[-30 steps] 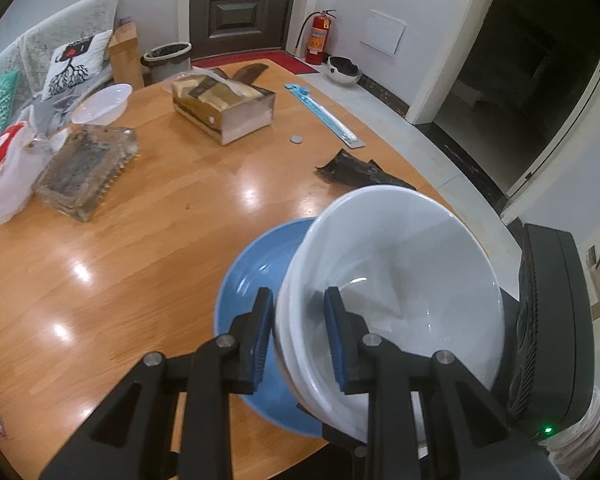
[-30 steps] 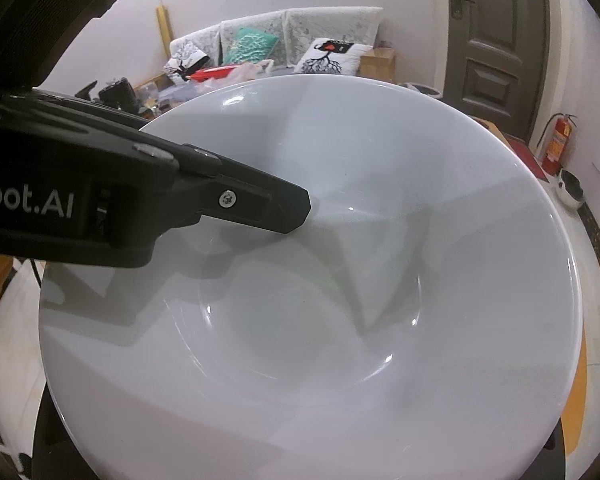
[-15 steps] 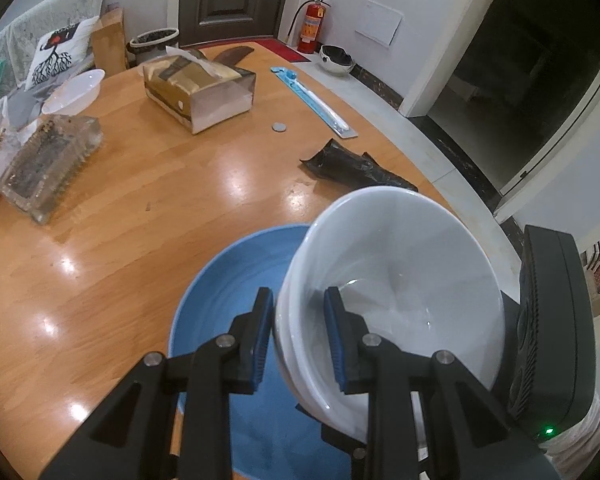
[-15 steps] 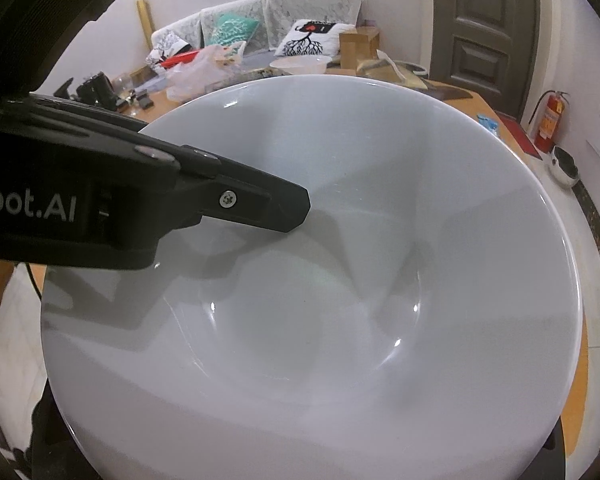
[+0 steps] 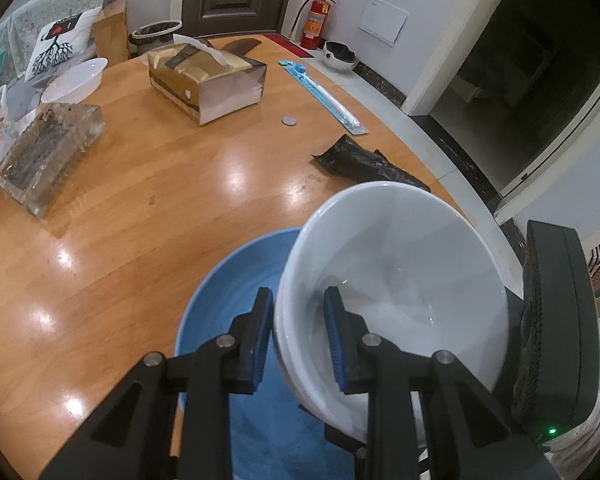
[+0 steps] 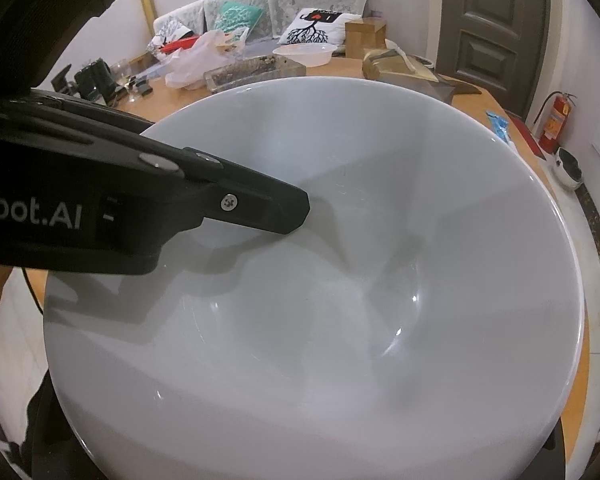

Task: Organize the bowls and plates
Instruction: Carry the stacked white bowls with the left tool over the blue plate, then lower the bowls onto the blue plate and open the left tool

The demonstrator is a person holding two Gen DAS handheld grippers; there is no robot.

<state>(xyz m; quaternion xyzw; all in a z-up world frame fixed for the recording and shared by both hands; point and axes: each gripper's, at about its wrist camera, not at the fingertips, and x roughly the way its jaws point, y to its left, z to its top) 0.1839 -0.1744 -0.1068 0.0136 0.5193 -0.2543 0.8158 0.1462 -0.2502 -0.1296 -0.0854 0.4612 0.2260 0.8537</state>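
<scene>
The left tongs [image 5: 296,330] are clamped on the near rim of a white bowl [image 5: 404,280], one blue-padded finger outside the wall and the other inside it, so the bowl hangs tilted with its mouth facing up and away. A second white rim shows just under the first at the grip (it looks like two bowls nested, though I cannot be sure). Directly below and to the left lies a blue plate [image 5: 228,300] on the round wooden worktop [image 5: 140,208], partly covered by the bowl; whether the bowl touches it cannot be told. The right tongs hold the opposite side: in the left wrist view only their dark body appears behind the bowl's far edge, and in the right wrist view the white bowl [image 6: 340,300] fills nearly everything and hides their fingers, so I cannot tell how they stand. The left finger [image 6: 260,208] reaches across the bowl's inner wall there. Farther back on the worktop sit a tissue box [image 5: 204,76], a glass tray [image 5: 48,156], a small white dish [image 5: 76,80], a coin [image 5: 289,121], a blue packaged strip [image 5: 324,96] and a crumpled black bag [image 5: 360,164].
</scene>
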